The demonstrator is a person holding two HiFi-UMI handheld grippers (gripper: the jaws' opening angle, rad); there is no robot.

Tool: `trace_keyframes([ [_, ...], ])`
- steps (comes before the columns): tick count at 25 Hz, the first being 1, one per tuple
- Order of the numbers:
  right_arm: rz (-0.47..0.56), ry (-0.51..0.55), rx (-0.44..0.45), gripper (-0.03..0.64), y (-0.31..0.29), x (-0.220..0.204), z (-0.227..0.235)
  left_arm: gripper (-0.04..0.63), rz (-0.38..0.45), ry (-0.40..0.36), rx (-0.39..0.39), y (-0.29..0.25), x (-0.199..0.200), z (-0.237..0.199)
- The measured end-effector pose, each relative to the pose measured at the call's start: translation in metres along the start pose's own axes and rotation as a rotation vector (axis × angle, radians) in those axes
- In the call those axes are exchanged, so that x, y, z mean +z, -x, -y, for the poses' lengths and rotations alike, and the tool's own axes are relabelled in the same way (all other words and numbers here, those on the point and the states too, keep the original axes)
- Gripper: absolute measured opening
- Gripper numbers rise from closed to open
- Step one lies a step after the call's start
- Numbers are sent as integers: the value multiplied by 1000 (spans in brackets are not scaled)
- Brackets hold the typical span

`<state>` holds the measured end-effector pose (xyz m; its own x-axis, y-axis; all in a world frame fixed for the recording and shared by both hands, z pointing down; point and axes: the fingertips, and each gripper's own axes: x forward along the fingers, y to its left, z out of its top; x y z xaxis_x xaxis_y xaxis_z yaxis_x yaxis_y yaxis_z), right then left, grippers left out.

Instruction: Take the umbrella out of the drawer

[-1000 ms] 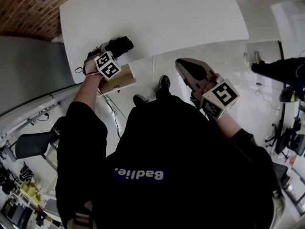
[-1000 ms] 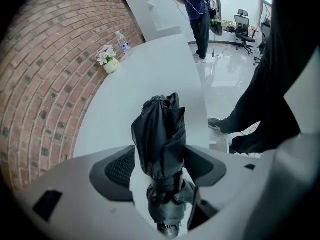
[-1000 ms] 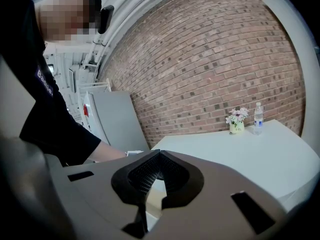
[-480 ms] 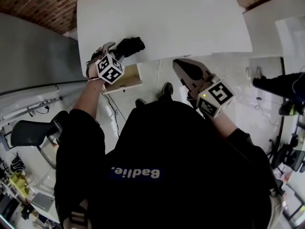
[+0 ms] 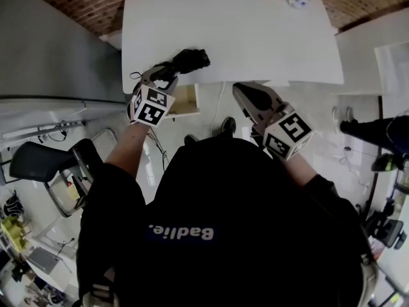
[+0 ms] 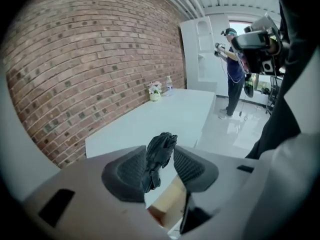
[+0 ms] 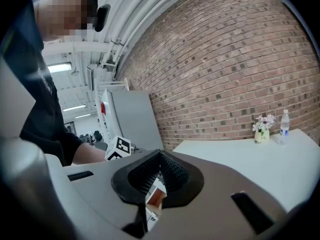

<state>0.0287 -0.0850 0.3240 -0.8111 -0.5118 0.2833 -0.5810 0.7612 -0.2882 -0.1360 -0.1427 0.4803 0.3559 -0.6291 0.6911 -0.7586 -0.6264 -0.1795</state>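
Left gripper (image 6: 160, 156) has just been closing its jaws, and they now pinch the umbrella (image 5: 190, 59), a folded black bundle held over the near edge of the bench (image 5: 243, 31), out of the open drawer (image 5: 185, 101) below. It looks light, with soft, loose, slippery fabric over a stiff core, so a hold across the middle should seat better than one on the cloth end. Right gripper (image 7: 160, 159) has its jaws together and holds nothing. Behind the bare white bench stands a brick wall (image 6: 90, 59). Flowers (image 7: 262, 126) and a bottle (image 7: 284, 121) sit at the far edge.
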Motion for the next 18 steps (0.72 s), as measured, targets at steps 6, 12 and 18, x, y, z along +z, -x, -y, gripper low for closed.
trace_keyframes([
  [6,-17,13,36,26,-5,-3,-16,118,92,108,2,41,14,15],
  [12,-33,25,51,26,-10,-7,-28,80,176,170,-12,75,29,24],
  [18,-43,46,70,26,-13,-11,-37,41,284,264,-18,107,58,34],
])
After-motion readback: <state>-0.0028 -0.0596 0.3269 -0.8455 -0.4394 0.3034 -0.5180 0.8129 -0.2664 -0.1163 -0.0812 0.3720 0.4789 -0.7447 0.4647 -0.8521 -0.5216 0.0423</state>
